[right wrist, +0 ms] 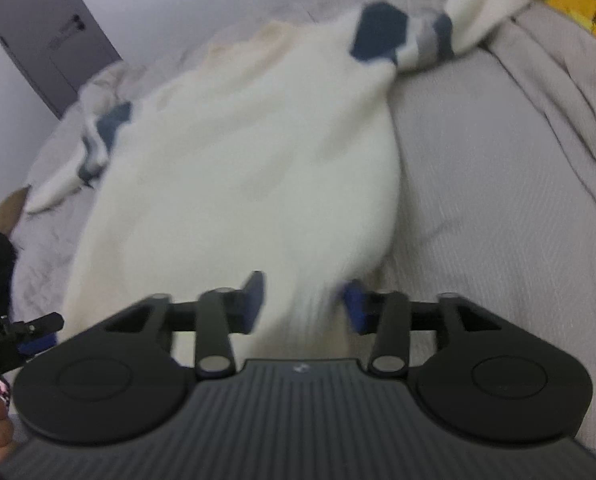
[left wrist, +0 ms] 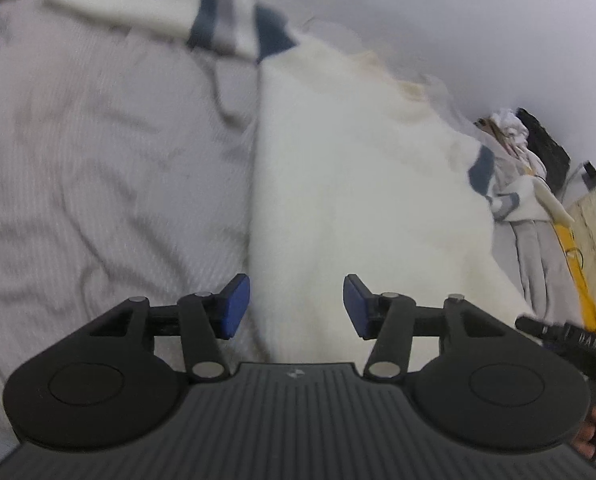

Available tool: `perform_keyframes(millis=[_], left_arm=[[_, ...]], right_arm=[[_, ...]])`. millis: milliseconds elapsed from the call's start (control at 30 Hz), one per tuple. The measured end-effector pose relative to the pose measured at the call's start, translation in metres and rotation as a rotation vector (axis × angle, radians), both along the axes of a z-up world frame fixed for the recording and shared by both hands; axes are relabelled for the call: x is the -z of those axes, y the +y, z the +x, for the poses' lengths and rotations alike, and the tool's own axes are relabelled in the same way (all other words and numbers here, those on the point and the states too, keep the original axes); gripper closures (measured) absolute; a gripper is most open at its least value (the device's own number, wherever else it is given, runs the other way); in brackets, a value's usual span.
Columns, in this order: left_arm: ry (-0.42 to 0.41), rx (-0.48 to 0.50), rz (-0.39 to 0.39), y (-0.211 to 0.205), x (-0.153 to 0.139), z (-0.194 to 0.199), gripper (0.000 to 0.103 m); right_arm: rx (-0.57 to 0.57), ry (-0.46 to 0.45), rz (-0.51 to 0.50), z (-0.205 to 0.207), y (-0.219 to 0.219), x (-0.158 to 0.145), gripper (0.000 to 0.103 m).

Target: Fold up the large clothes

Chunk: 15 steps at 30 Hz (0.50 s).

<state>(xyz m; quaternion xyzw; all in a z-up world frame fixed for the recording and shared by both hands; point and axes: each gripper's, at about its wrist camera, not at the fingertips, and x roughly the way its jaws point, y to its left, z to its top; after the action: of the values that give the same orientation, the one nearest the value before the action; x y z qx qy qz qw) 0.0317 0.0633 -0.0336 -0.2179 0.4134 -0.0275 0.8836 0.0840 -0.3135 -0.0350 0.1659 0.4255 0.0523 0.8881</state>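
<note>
On the grey ribbed bedspread (left wrist: 78,152) a cream knit sweater (left wrist: 357,184) was laid out flat, body spread, with both sleeves thrown outward; navy and grey bands were seen on each sleeve (right wrist: 397,36). The hem end lay nearest both cameras. The left gripper (left wrist: 296,306) was found partly open, blue pads apart, nothing pinched, the hem's left corner just below and between them. The right gripper (right wrist: 303,304) was likewise parted; a tuft of the hem's right edge hung between its jaws, but pad contact could not be confirmed through the blur, so it was read as released.

The sweater was judged soft, thick and limp, light to moderate in weight, with no stiffness to hold a crease; stretch and sag were expected when lifted. The fuzzy knit was judged unlikely to slip from rubber pads, though a thin pinch might pull out only loose fibres. A hold at a sleeve cuff or at the shoulder seam was judged best for folding the sleeves inward, and a deep pinch at both hem corners for the body fold. A heap of other clothes (left wrist: 513,168) lay beside the far sleeve.
</note>
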Motion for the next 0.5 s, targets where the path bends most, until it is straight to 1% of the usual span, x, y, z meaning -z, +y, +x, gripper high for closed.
perform_keyframes(millis=[100,200,267,367,433,467,500], left_arm=[[-0.068,0.027,0.055,-0.010,-0.020,-0.006,0.045],[-0.128,0.045,0.084,-0.021,-0.035,-0.009,0.045],[-0.171,0.059,0.110,-0.030,-0.046,-0.008,0.045],[-0.234,0.089,0.170,-0.048,-0.062,-0.003,0.045],[-0.276,0.110,0.206,-0.060,-0.070,0.001,0.045],[-0.293,0.118,0.218,-0.066,-0.073,0.003,0.045],[-0.306,0.125,0.224,-0.071,-0.074,0.004,0.045]], right_arm=[[-0.013,-0.089,-0.033,-0.004,0.005,-0.011,0.051],[-0.019,-0.170,-0.064,-0.007,0.010,-0.021,0.051],[-0.033,-0.234,-0.097,-0.011,0.015,-0.028,0.051],[-0.045,-0.325,-0.136,-0.017,0.018,-0.040,0.051],[-0.043,-0.373,-0.153,-0.019,0.018,-0.048,0.048],[-0.040,-0.395,-0.161,-0.021,0.018,-0.050,0.043],[-0.038,-0.420,-0.172,-0.022,0.018,-0.052,0.040]])
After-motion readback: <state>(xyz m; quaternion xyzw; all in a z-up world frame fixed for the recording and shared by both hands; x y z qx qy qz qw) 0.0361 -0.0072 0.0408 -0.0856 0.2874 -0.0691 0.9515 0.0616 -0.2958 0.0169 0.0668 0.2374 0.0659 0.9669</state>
